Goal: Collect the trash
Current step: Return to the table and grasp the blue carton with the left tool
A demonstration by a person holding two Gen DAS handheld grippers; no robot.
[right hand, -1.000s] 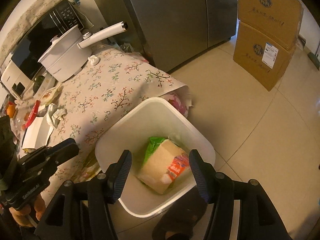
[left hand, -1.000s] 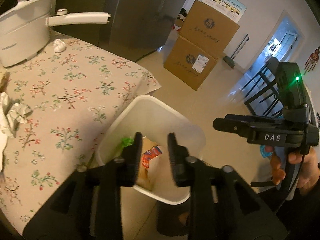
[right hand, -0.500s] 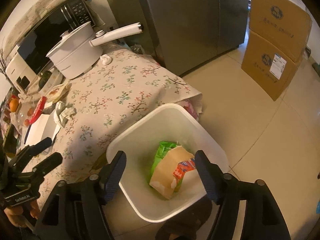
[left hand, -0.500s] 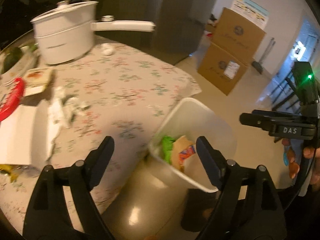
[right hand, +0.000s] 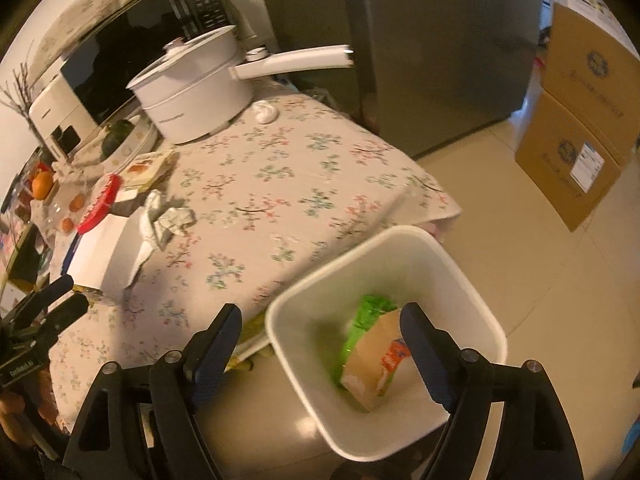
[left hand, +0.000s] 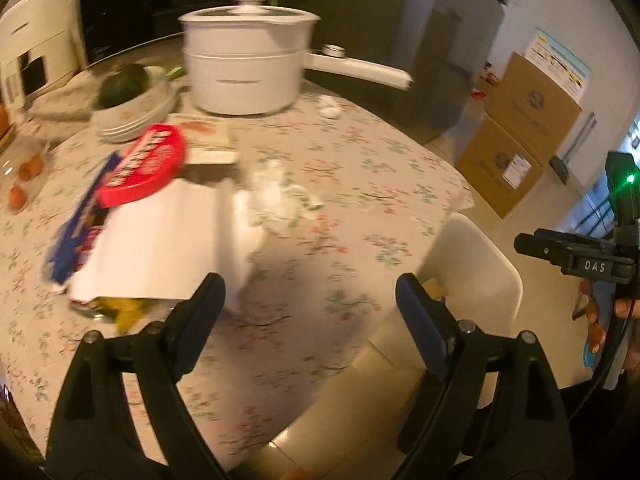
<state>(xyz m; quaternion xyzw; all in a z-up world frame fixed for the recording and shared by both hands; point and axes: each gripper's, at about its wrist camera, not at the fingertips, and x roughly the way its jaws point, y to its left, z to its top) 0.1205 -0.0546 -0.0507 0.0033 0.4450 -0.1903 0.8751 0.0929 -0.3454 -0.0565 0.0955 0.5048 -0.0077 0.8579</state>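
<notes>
- White crumpled tissue wad (left hand: 276, 196) (right hand: 166, 218) lies mid-table on the floral tablecloth (left hand: 360, 184), touching the flat white paper sheet (left hand: 160, 240) toward the table's left edge.
- Judged light, soft and crushable; a pinch across its raised middle should hold it. The sheet looks thin and flat, better taken at its lifted fold.
- White square plastic bin (right hand: 384, 320) stands on the floor off the table's near right corner, with a green wrapper (right hand: 370, 316) and a brown packet (right hand: 372, 364) inside.
- Left gripper (left hand: 310, 302): jaws have just been opening, now wide, nothing between them.
- Right gripper (right hand: 320, 334): jaws have just been opening, wide and empty, over the bin's rim.
</notes>
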